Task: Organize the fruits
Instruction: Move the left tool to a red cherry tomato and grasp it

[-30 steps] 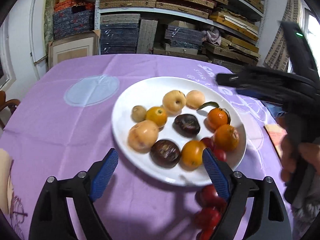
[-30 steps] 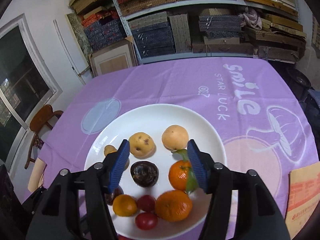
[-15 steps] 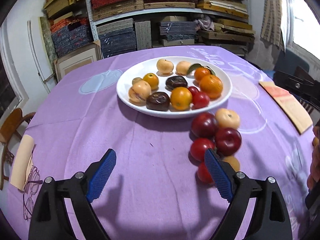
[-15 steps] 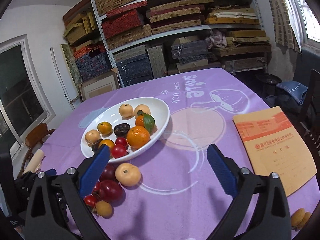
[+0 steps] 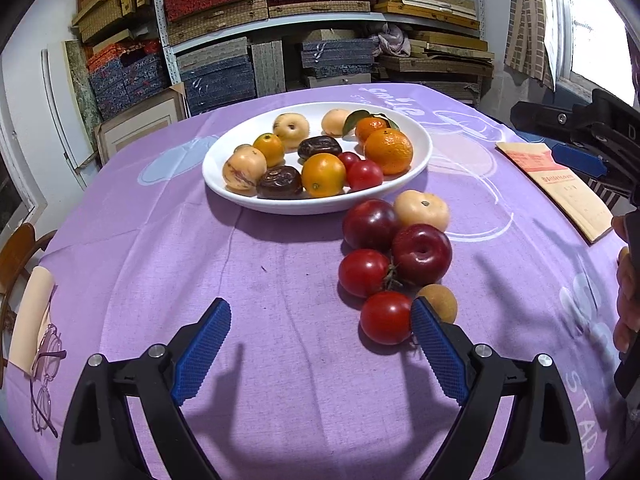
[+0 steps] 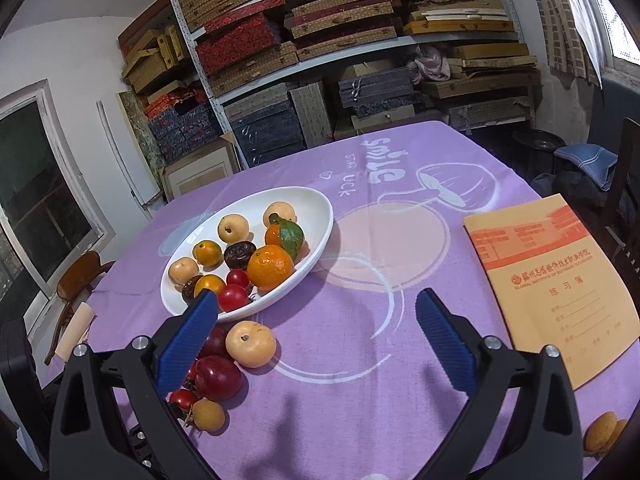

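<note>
With both the left gripper point(image 5: 320, 344) and right gripper point(image 6: 316, 340) spread and empty, 6 loose fruits point(image 5: 396, 256) are seen beside the plate point(image 5: 420, 160) near the table's front edge, judged soft, smooth, round, best pinched gently across the middle.

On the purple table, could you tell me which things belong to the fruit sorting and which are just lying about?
Part of the job:
white plate of fruit
loose fruit cluster
small fruits at the table edge

Lying about:
orange notebook
glasses

Both wrist views look down across table, close; left nearer loose fruit; share plate point(image 5: 420, 152) point(image 6: 320, 216).
</note>
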Demonstrator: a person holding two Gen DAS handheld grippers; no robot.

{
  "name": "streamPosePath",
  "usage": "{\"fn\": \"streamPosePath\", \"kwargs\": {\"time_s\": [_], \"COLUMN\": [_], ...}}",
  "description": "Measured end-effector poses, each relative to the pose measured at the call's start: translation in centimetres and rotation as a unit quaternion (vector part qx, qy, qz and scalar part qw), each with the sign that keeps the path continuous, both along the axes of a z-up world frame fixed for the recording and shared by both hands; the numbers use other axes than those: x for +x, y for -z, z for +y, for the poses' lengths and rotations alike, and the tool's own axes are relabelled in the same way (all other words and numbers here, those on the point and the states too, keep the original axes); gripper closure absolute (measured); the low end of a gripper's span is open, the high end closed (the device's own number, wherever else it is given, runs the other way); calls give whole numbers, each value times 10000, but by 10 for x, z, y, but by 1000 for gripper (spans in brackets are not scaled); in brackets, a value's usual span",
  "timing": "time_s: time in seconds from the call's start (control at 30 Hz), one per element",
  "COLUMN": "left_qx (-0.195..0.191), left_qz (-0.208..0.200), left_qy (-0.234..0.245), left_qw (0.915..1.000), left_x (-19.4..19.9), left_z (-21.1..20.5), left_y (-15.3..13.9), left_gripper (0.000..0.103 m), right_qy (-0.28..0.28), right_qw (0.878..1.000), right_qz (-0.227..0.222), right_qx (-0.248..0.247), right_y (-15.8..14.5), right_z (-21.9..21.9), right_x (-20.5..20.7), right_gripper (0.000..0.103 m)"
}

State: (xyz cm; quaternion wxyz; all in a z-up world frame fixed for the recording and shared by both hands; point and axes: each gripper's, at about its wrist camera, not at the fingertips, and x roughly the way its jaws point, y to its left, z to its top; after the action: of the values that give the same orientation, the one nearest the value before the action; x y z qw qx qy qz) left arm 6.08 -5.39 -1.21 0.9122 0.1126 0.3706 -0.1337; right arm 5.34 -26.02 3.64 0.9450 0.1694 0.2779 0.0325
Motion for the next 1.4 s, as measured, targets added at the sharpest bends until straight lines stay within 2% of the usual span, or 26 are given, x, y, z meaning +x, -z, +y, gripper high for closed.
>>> {"fn": "streamPosePath", "kwargs": {"time_s": [0.23, 0.63, 0.67, 0.73, 0.8, 0.93, 1.07, 1.2, 1.4], "left_qx": [-260, -495, -509, -569, -541, -435, -617, -765, -748], "left_qz": [164, 482, 490, 584, 613, 485, 625, 701, 665], "left_qy": [-2, 160, 167, 293, 388, 447, 486, 565, 783], "left_qw": [9995, 9975, 9974, 9962, 9959, 9969, 9949, 9930, 9919], "left_x": [6, 10, 11, 13, 11, 7, 13, 15, 11], "left_z": [6, -1, -2, -6, -12, -16, -14, -13, -19], "left_y": [2, 9, 9, 10, 12, 12, 14, 14, 13], "left_gripper": [10, 13, 15, 29, 37, 40, 42, 54, 73], "right_qy": [24, 120, 131, 152, 159, 176, 174, 179, 137], "right_qw": [10000, 9999, 9999, 9998, 9998, 9997, 9997, 9997, 9998], "right_qz": [-32, 2, 11, 20, 13, -16, -9, -12, 12], "right_qx": [21, 78, 91, 94, 101, 153, 158, 168, 134], "right_y": [-1, 0, 1, 1, 1, 1, 0, 0, 0], "right_z": [-1, -5, -6, -7, -8, -10, -11, -11, -10], "right_x": [-1, -2, -2, -1, -2, -3, -3, -3, -3], "right_gripper": [6, 5, 5, 5, 5, 5, 5, 5, 5]}}
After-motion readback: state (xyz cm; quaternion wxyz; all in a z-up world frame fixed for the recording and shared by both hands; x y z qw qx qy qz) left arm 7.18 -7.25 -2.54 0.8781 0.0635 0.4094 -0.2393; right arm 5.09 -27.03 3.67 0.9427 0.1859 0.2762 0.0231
